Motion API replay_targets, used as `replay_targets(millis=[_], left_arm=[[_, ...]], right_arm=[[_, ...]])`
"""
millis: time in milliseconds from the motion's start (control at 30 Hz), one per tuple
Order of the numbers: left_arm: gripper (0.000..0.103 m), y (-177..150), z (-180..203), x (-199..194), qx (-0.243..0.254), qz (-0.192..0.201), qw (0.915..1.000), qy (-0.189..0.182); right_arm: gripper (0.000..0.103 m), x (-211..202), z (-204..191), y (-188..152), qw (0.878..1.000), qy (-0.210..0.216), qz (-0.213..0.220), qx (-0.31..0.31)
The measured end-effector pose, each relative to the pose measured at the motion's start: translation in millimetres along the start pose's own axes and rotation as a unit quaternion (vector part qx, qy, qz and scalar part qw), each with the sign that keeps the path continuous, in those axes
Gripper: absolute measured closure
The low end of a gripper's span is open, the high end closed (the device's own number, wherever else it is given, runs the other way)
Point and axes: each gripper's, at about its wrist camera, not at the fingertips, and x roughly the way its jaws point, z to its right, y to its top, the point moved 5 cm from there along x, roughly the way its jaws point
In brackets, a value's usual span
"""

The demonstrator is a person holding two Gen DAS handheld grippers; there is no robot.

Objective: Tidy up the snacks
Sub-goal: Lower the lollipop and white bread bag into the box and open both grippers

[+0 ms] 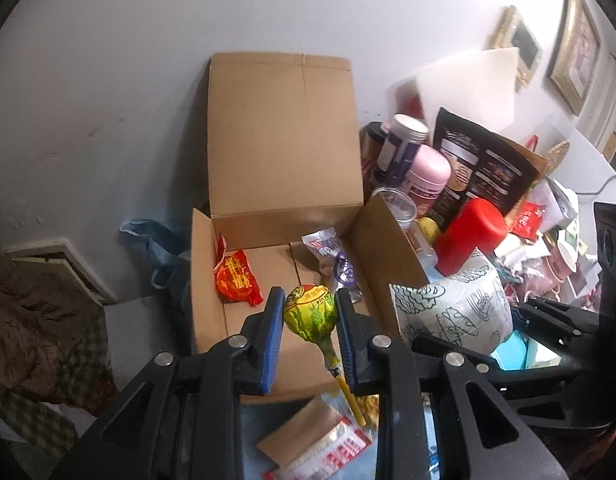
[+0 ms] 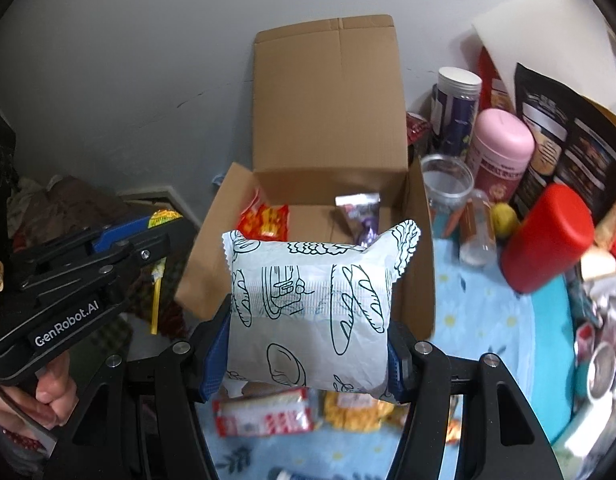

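bread packet (image 2: 308, 312) blocks cardboard box (image 2: 327, 120) beyond.

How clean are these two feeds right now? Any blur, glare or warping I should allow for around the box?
Left wrist view: strong fisheye bend and dark corners; lollipop in the left gripper is sharp, clutter at the right edge smeared. Right wrist view: same warping; bread packet in the right gripper crisp, packets below it and the red container blurred. Cardboard box evenly lit, no glare.

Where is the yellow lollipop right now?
The yellow-wrapped lollipop is pinched in the left gripper, just over the open cardboard box's near edge, beside the white bread packet.
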Motion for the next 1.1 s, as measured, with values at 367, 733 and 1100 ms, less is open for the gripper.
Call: replay_targets(millis=[367,733,1100], left_arm=[[0.078,28.6,-25.8,81.8,-0.003,-0.026,0.9993,0.029],[0.078,36.3,-52.5,154.2,-0.016,-0.064,0.9959,0.061],[0.078,34.1,-58.1,196.1,0.012,-0.103,0.9896,0.099]], right_arm=[[0.041,74.0,28.2,47.9,1.000,-0.012,-0.007,-0.005],[0.041,135.5,43.1,72.2,1.000,-0.021,-0.012,-0.015],[0.039,173.5,48.4,73.7,0.999,-0.036,-0.033,-0.022]])
